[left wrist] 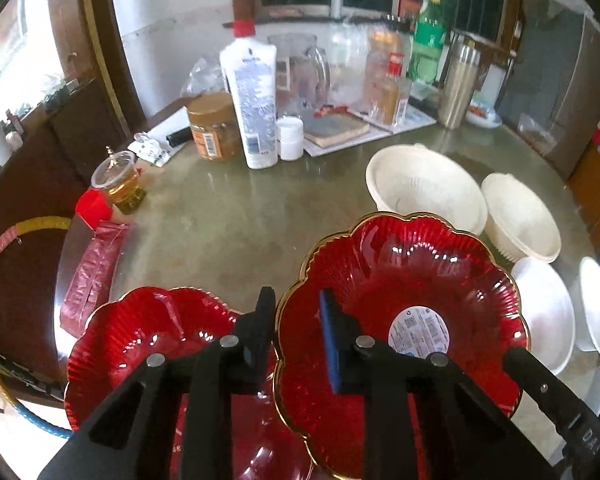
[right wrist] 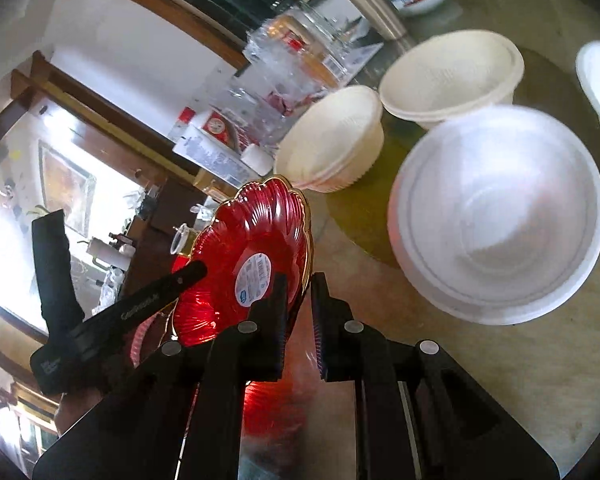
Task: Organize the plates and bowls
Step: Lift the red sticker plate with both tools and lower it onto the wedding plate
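Both grippers, left (left wrist: 296, 320) and right (right wrist: 300, 304), pinch my scalloped, gold-rimmed red glass plate (left wrist: 400, 300); ribbed cream bowls (left wrist: 424, 188) sit beyond it on the glossy table (left wrist: 220, 220).

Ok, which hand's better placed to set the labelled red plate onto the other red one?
Left. Both grippers clamp the labelled plate by opposite rims, but the other plate lies right beside the left gripper, on the far side from the right gripper.

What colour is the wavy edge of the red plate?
Gold. The plate has a thin gold rim, clearest in the left wrist view.
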Tool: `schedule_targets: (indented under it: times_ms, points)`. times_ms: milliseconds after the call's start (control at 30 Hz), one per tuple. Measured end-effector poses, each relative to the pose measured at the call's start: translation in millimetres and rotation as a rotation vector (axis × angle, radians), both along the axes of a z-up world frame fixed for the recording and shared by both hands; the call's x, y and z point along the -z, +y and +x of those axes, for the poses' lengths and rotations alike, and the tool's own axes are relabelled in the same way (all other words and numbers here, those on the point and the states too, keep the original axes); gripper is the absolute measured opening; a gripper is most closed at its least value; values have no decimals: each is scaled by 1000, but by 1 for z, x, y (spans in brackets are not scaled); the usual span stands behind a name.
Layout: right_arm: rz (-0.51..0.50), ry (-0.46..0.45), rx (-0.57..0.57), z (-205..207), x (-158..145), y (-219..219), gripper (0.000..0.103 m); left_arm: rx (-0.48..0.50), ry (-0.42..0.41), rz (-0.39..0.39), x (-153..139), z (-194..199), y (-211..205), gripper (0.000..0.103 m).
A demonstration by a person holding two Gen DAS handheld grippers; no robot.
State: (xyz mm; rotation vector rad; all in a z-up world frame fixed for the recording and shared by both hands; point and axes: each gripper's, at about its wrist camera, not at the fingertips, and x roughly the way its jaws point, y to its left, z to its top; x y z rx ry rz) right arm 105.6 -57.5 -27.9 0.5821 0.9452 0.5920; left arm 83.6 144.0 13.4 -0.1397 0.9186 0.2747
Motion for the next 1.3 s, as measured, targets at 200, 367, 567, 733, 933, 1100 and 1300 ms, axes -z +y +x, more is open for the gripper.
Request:
schedule_targets:
  times_ms: [200, 367, 567, 733, 933, 1100, 1300]
  points:
    - [-17, -58, -32, -7, -16, 16, 12, -29, -85, 19, -15, -27, 8, 21]
    - [-29, -86, -60, -14, -23, 30, 12, -61, -131, 13, -19, -49, 19, 21]
    - [-57, -115, -107, -22, -28, 52, 12, -102, -161, -10, -17, -69, 38, 21]
    - [-73, -135, -150, -28, -32, 72, 12, -143, -171, -44, -12, -91, 57, 21]
    - [-88, -143, -203, -35, -33, 98, 12, -193, -196, -52, -12, -112, 75, 21]
    - [-101, -141, -240, -39, -31, 119, 12, -229, -203, -52, -9, -124, 90, 21]
    - [-119, -139, -272, -42, -28, 137, 12, -260, -200, -61, -3, -134, 103, 21]
